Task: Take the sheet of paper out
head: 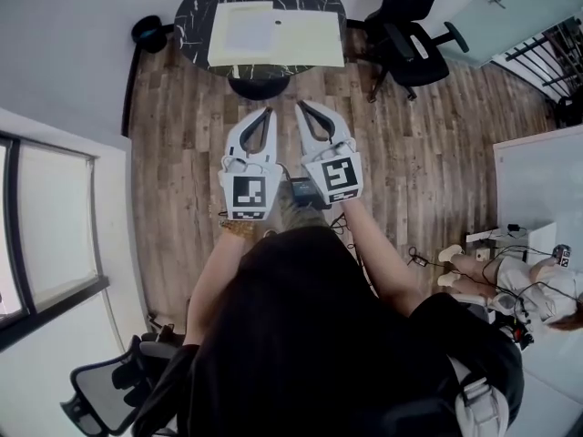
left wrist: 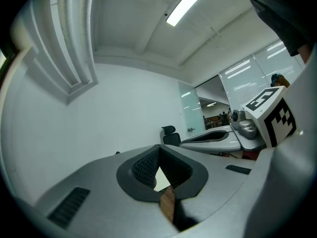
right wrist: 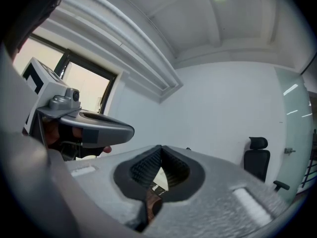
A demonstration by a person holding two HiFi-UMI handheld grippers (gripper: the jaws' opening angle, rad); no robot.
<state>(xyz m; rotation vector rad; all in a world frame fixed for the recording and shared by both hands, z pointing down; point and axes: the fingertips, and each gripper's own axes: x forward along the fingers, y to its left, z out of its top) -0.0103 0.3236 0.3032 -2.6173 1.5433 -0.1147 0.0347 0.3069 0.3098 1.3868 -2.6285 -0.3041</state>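
Standing on the wood plank floor (head: 182,153), you are facing the round black marble-patterned table (head: 196,12) at the top centre of the head view, and you are holding both tools out toward it. An open pale yellow folder (head: 310,39) is lying on that table with its long side running left to right across the frame. The white sheet of paper (head: 248,33) is resting flat on the folder's left half.

The left gripper (head: 266,111) is pointing up the frame, with its tips sitting almost straight below the sheet's right part. The right gripper (head: 301,106) is just beside it and is lining up with the bare right half of the folder, close to the fold. Both are hanging well apart from the table's near edge, over open floor.

Each gripper view is showing its own jaws meeting at their far ends. Only a small slit is showing behind the tips, through which floor and a pale patch are peeking. Neither tool is gripping anything.

By this layout, the left gripper is looking like the nearer one for the sheet. You will probably need to close the gap up the frame and part those jaws before reaching the paper's near edge. The right gripper is looking well placed to steady the folder.
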